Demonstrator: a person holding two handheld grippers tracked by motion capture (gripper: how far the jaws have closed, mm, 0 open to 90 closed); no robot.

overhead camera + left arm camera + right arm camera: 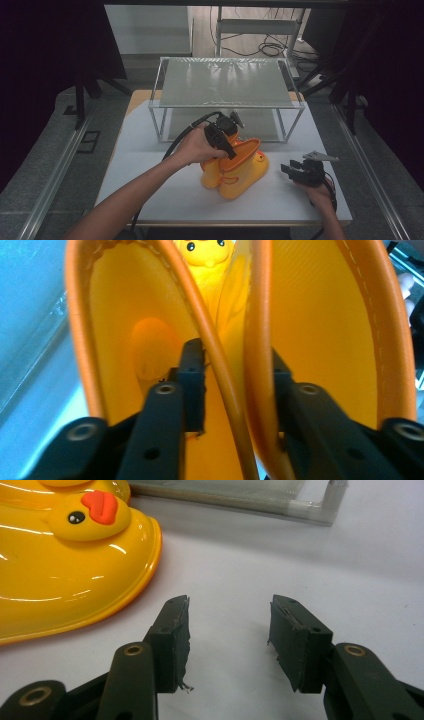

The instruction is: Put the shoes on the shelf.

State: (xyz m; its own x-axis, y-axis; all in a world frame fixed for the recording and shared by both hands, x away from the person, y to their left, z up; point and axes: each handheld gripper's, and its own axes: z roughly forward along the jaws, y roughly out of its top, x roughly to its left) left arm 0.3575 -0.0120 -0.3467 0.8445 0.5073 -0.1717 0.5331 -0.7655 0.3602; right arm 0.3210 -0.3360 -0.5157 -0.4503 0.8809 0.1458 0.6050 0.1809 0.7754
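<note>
boots: pair of yellow rubber boots with orange rims, stood upright side by side on the white table, just in front of the wire shelf rack; toes pointed away from the rack's left corner, toward the right gripper.
boot detail: duck face with orange beak on each toe; glossy yellow upper, orange sole edge.
left gripper: left gripper came down on the boot tops from the rack side, tilted over the openings.
left jaws: one jaw sat inside the left-hand boot shaft, the other inside the right-hand one, per the left gripper view; the two adjoining orange rims ran between them, pinched together. Narrowed down, clamped on both inner rims.
left hand: hand wrapped round the gripper body, forearm coming in from the near table edge, cable looping back toward the rack.
right gripper: right gripper was low over the table, to the right of the boots and apart from them, well in front of the rack's right leg.
right jaws: parted at a moderate gap, nothing between the pads, bare table under them; boot toe lay just off to one side, not touching.
rack: two-tier, metal frame with translucent shelves, at the far side of the table behind the boots.
</note>
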